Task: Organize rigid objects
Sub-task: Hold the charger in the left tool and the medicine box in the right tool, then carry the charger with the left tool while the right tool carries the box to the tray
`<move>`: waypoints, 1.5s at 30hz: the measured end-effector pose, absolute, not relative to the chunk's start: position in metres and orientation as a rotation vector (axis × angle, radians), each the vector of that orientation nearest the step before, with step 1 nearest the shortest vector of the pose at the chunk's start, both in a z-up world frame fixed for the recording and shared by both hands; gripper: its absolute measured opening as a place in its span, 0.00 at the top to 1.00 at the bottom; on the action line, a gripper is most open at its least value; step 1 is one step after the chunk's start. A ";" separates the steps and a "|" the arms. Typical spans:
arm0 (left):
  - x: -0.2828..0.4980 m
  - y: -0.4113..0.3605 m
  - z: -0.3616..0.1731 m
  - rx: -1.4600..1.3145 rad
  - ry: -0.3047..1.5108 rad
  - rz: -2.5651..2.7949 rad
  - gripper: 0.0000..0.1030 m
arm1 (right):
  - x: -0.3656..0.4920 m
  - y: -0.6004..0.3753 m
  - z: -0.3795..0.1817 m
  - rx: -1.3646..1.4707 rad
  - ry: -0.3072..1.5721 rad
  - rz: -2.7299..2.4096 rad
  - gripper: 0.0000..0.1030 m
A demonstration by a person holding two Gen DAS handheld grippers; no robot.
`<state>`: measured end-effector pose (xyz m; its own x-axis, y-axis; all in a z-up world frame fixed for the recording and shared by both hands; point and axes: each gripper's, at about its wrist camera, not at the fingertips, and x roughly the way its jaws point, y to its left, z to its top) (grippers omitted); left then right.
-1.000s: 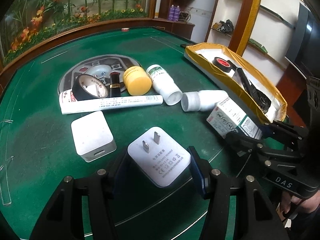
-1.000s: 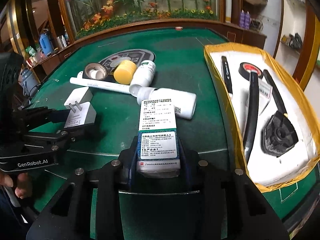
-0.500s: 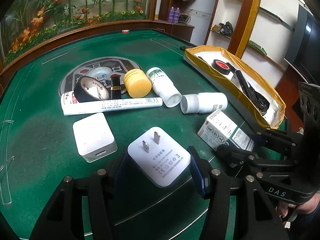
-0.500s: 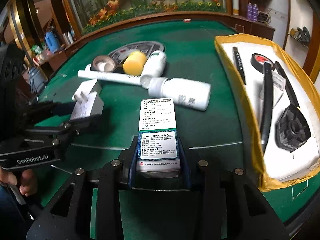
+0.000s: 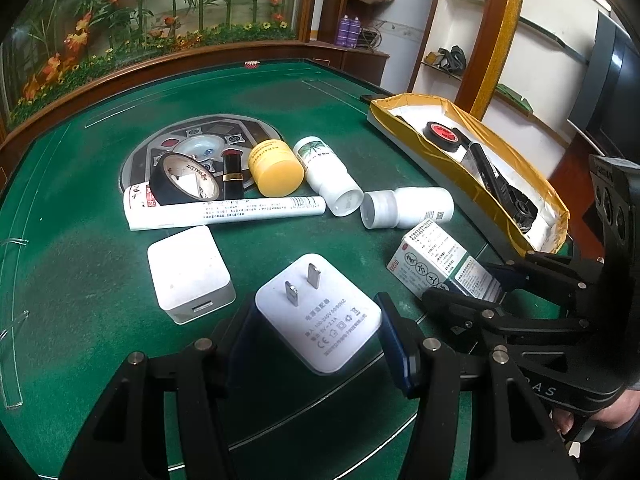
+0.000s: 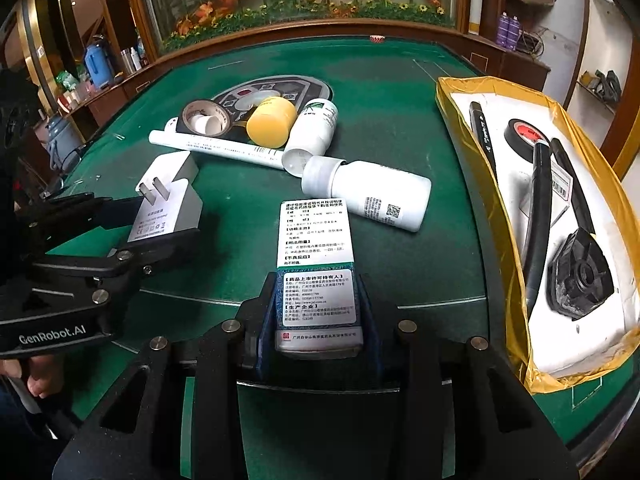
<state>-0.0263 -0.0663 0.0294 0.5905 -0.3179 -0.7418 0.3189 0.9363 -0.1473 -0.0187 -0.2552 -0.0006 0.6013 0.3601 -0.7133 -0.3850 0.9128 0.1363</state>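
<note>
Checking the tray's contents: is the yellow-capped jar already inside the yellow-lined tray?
No, the yellow-capped jar lies on the green table, left of the tray.

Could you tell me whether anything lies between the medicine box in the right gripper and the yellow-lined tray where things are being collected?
Nothing visible does. The medicine box sits between the right gripper's pads, and only bare green table separates it from the tray's near wall. The lying white bottle is farther back, off that line.
</note>
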 end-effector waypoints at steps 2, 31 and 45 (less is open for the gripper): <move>-0.026 -0.067 0.030 0.002 0.862 -0.372 0.44 | -0.020 -0.258 0.001 -0.021 0.807 0.436 0.66; -0.028 -0.067 0.032 -0.022 0.858 -0.375 0.44 | -0.036 -0.276 0.029 0.073 0.708 0.469 0.66; -0.027 -0.068 0.033 -0.034 0.858 -0.381 0.44 | -0.042 -0.283 0.035 0.091 0.686 0.472 0.66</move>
